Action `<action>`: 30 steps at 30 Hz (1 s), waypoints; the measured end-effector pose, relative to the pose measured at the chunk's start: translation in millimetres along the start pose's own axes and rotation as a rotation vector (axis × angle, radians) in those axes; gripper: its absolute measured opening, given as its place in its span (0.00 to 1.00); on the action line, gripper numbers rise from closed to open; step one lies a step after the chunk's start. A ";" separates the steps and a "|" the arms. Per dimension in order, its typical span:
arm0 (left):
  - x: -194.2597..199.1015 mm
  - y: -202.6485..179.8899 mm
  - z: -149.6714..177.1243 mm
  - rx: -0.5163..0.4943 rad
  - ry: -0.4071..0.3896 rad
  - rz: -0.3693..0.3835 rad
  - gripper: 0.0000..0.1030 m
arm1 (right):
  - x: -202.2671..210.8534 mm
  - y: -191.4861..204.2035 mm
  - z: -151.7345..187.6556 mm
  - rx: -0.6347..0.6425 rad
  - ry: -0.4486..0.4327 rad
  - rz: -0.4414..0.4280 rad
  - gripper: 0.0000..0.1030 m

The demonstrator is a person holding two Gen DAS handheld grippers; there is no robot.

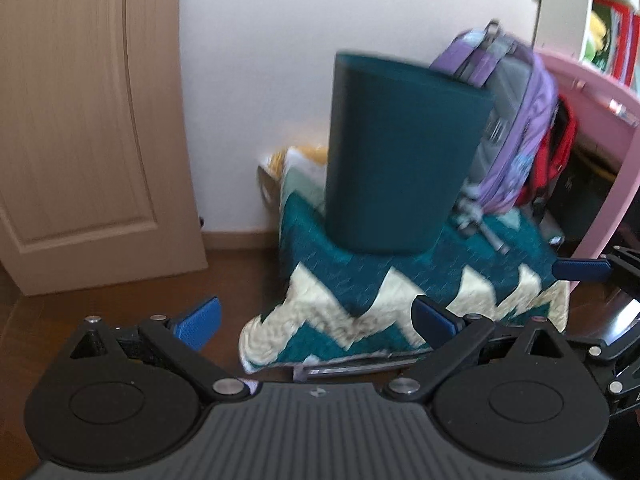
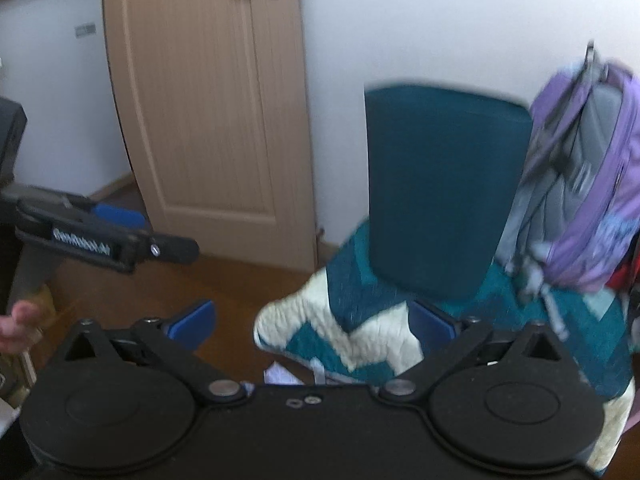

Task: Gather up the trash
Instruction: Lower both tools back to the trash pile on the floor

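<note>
- Left wrist view: the left gripper (image 1: 316, 322) is holding its jaws spread wide with nothing between them.
- A dark teal bin (image 1: 400, 152) is standing on a zigzag quilt (image 1: 360, 312), a purple backpack (image 1: 516, 128) touching its right side.
- The right gripper (image 2: 312, 324) is likewise gaping empty, near the quilt's near edge.
- Crumpled white paper (image 2: 280, 376) is lying on the floor below the quilt.
- A wooden door (image 2: 208, 112) is standing far left.

White wall (image 1: 256, 40), light wood door (image 1: 80, 120) left — dark brown floor (image 1: 240, 272), pink frame (image 1: 600, 152) right.
</note>
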State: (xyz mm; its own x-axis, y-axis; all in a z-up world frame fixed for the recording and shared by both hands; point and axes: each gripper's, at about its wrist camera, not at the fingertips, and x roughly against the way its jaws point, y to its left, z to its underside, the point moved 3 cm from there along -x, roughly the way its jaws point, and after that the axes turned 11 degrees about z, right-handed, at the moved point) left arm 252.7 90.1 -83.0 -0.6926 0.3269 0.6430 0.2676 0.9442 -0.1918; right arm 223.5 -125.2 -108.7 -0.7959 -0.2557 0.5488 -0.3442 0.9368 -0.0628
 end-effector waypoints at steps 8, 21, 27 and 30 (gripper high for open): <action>-82.2 39.0 49.6 -0.077 0.150 -0.038 0.99 | -85.5 -11.7 57.2 -0.006 0.132 0.043 1.00; -226.0 44.8 142.2 -0.219 0.455 0.055 0.99 | -211.6 -20.1 173.2 0.061 0.424 0.064 0.96; -290.9 39.1 184.9 -0.243 0.595 0.116 0.99 | -271.1 -14.1 228.8 0.158 0.566 0.044 0.90; -321.8 39.7 204.6 -0.229 0.647 0.143 0.99 | -293.9 -10.6 254.7 0.212 0.627 0.016 0.88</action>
State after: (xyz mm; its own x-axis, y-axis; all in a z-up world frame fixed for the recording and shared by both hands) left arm 349.2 30.4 -449.3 -0.1215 0.2909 0.9490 0.5100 0.8385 -0.1917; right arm 334.3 -120.8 -481.7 -0.3829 0.0055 0.9238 -0.4760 0.8558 -0.2024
